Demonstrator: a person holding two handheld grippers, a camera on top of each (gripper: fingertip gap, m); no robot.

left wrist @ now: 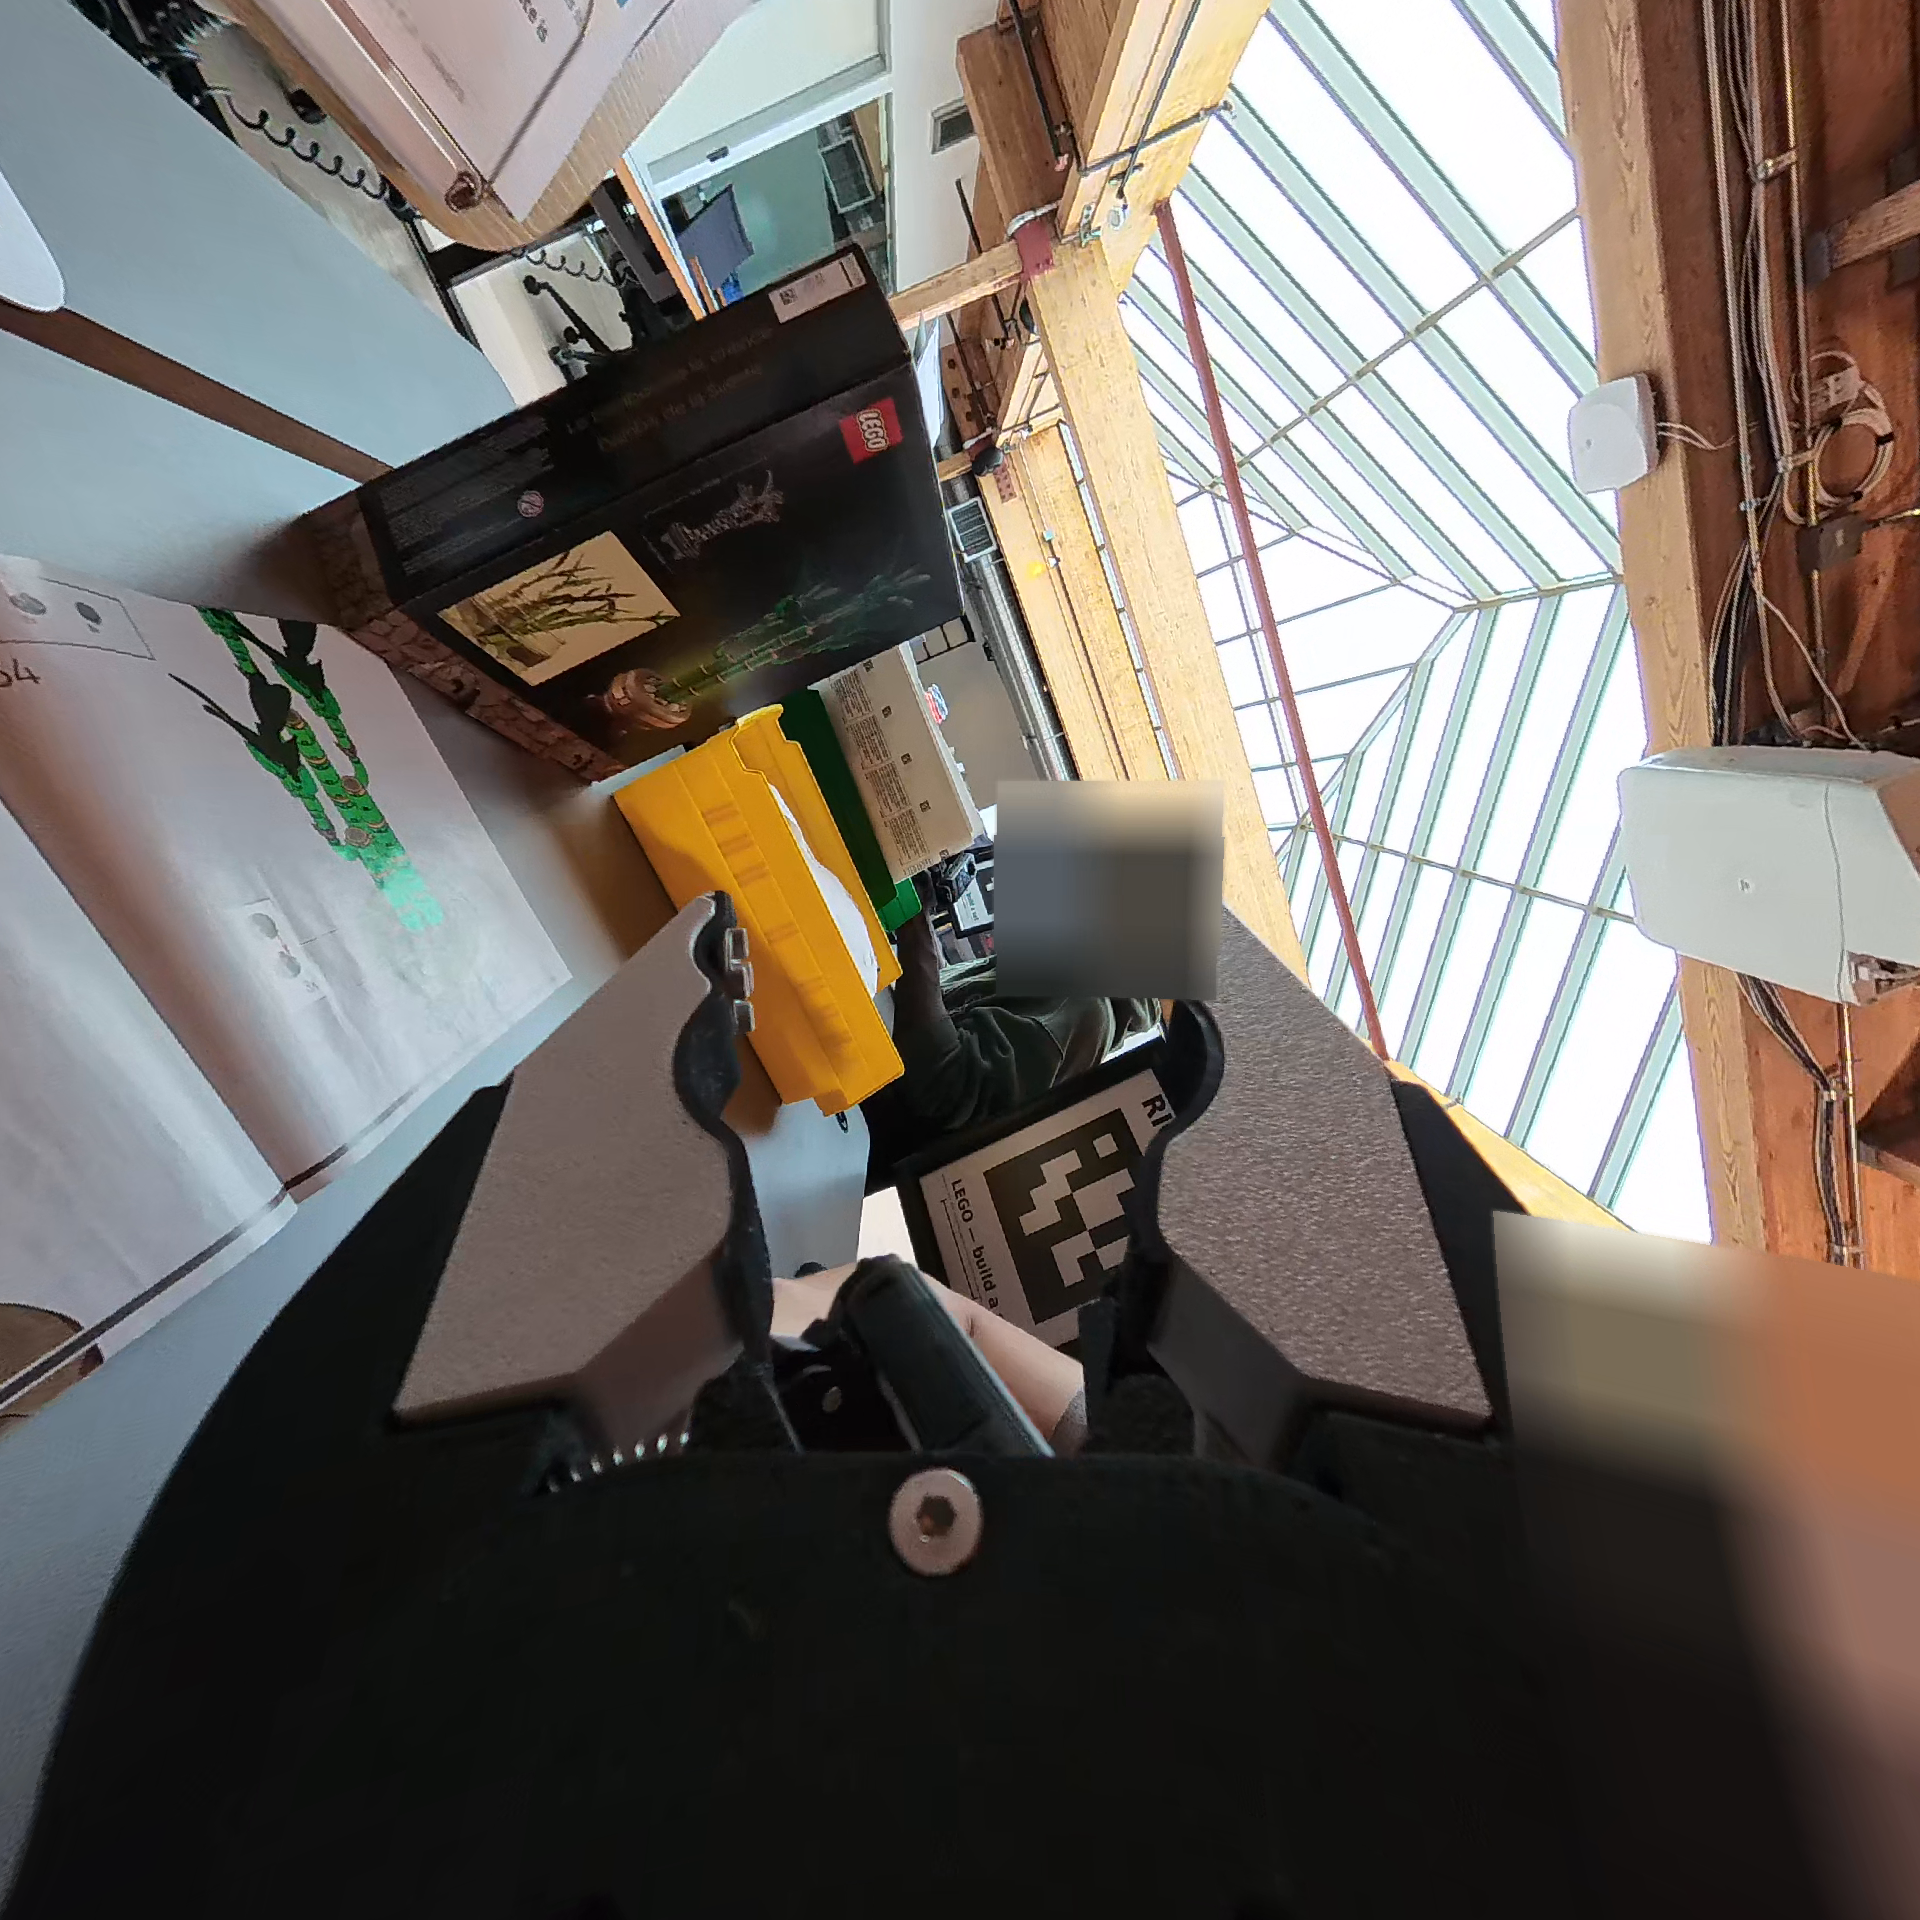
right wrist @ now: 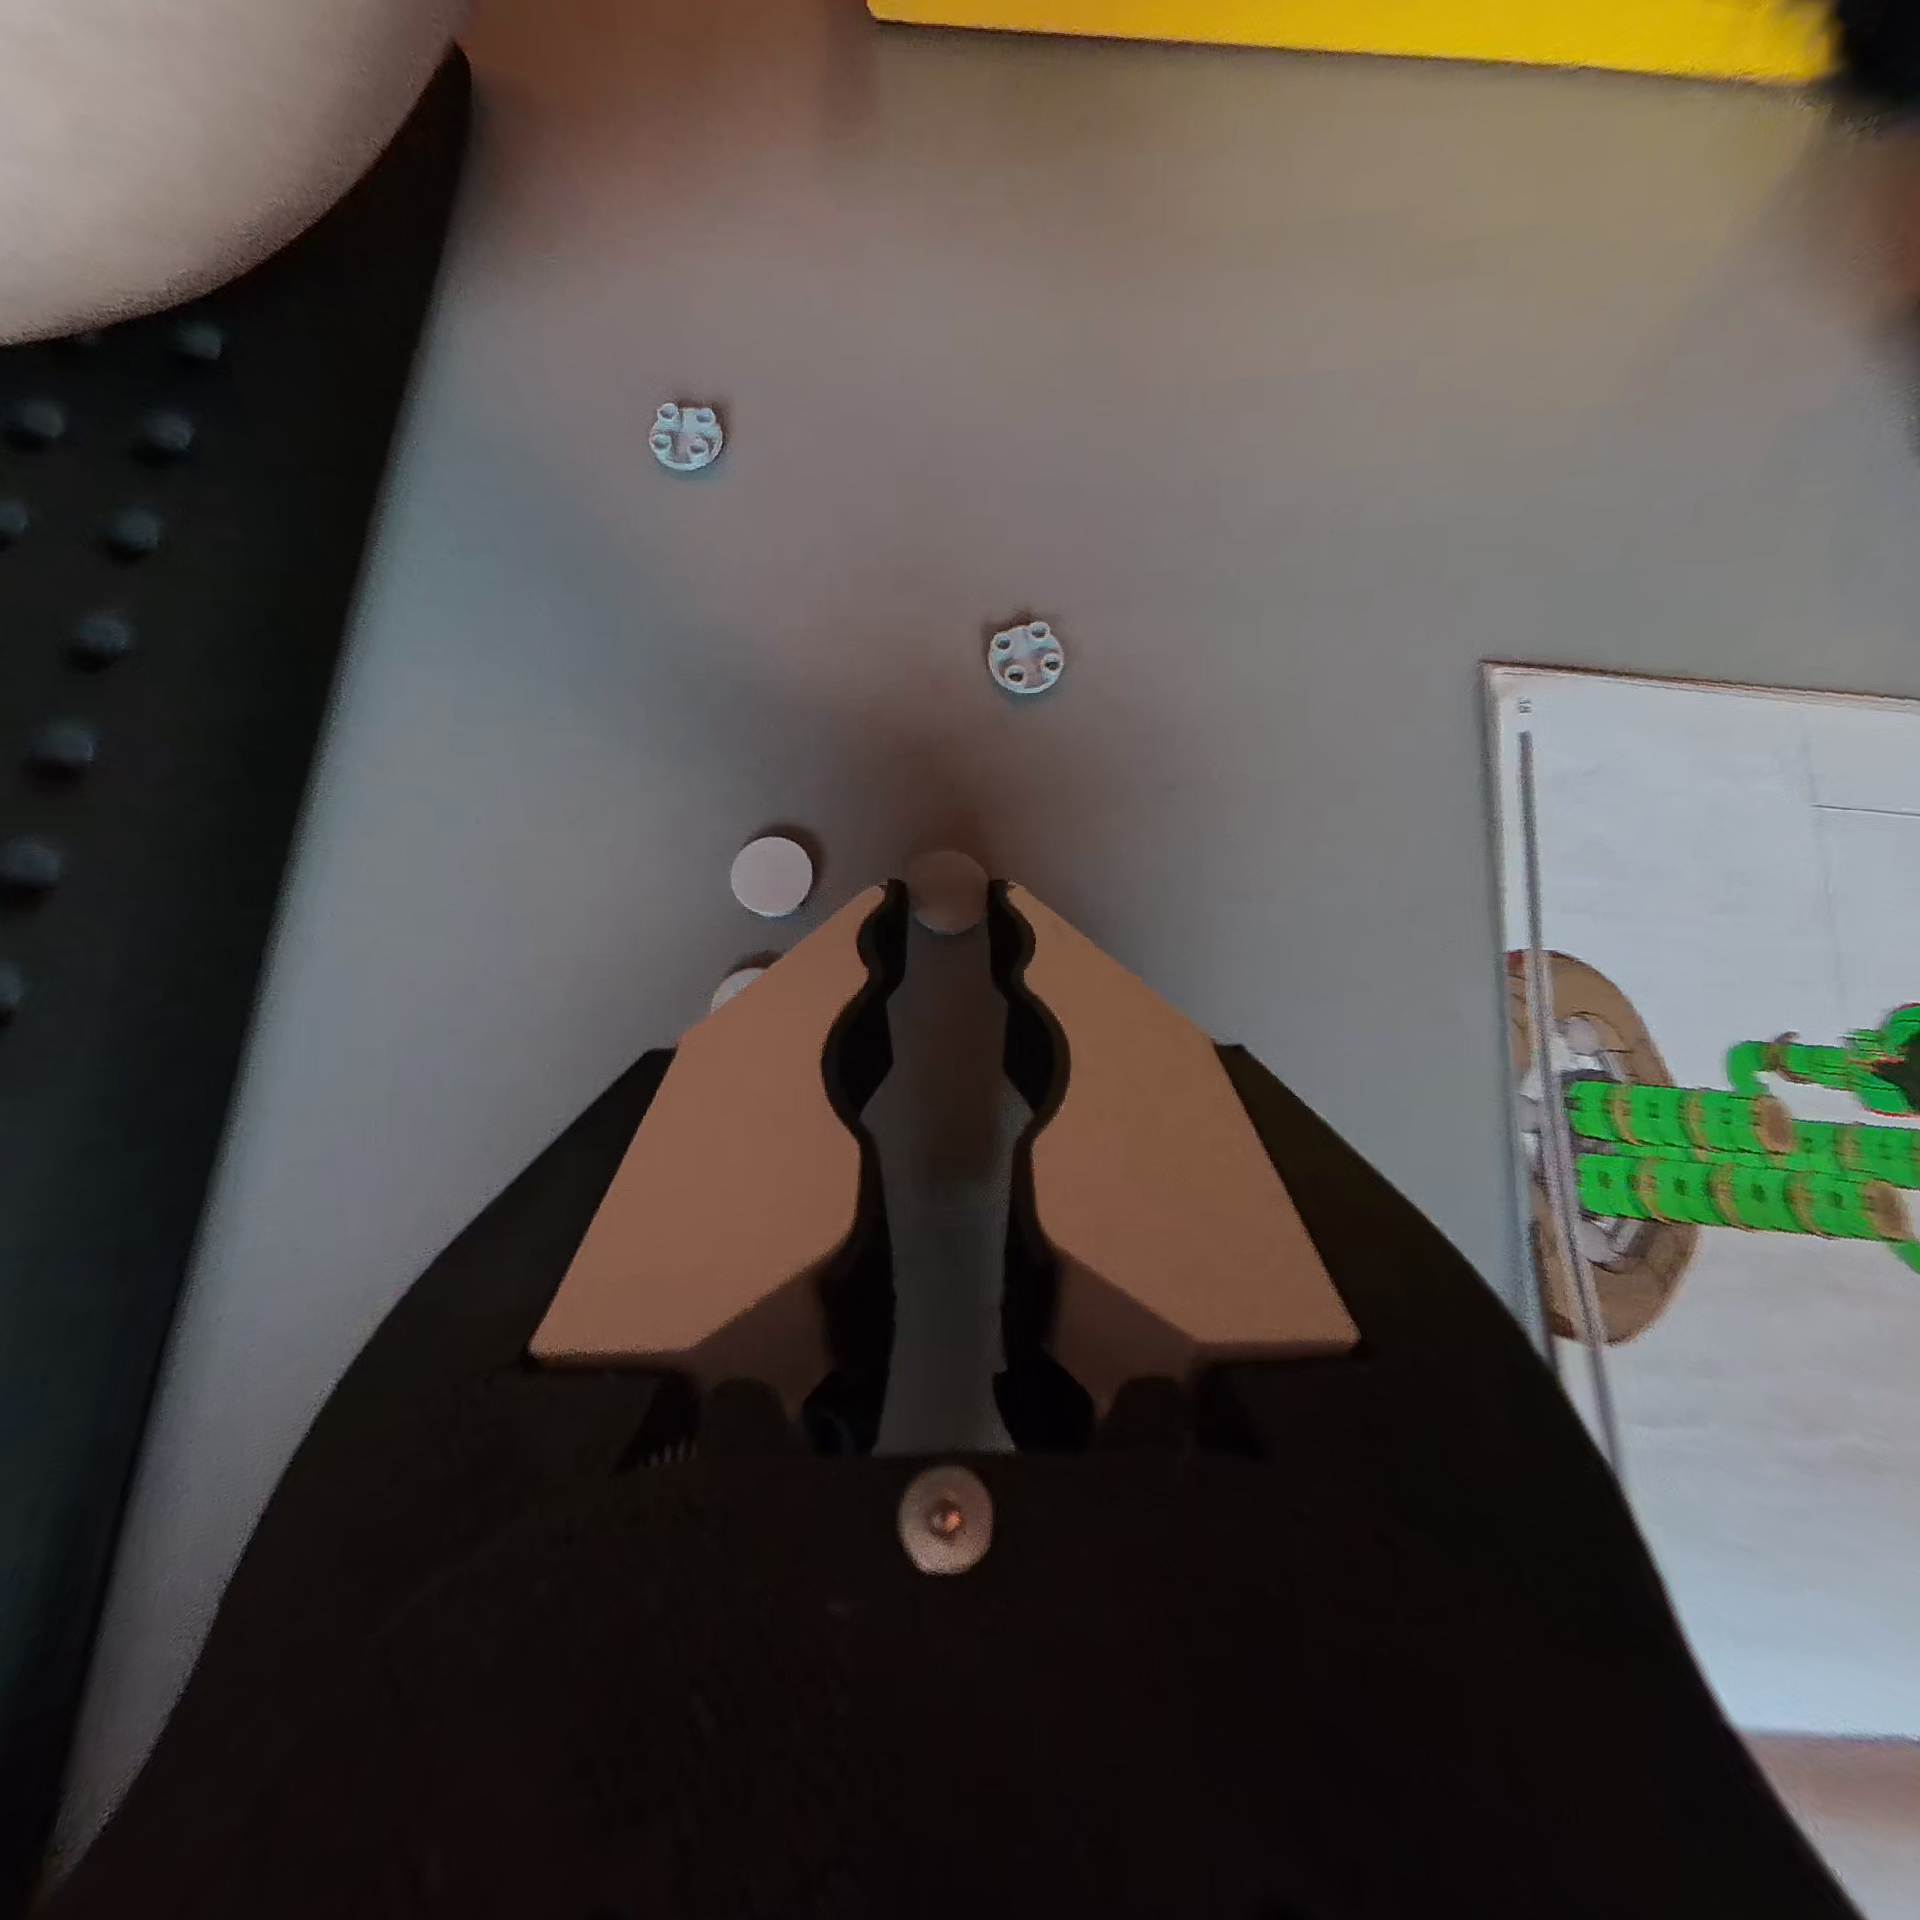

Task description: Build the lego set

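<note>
In the right wrist view the right gripper points down at a grey table, its jaws a narrow gap apart with a round grey lego tile sitting at the tips between them; whether the pads press it I cannot tell. Just left of the tips lies a second smooth round tile, and a third peeks out from behind the left finger. Farther up, open grey surface surrounds two studded round plates, one at centre and one toward the upper left, well apart from each other. A black studded baseplate borders the left edge, the instruction booklet the right edge, and a yellow bin the top edge. In the left wrist view the left gripper is rolled sideways, jaws wide apart, with a small grey studded piece stuck against the left finger's pad. Beyond it stand the yellow bin and the black lego box, with the booklet at left.
</note>
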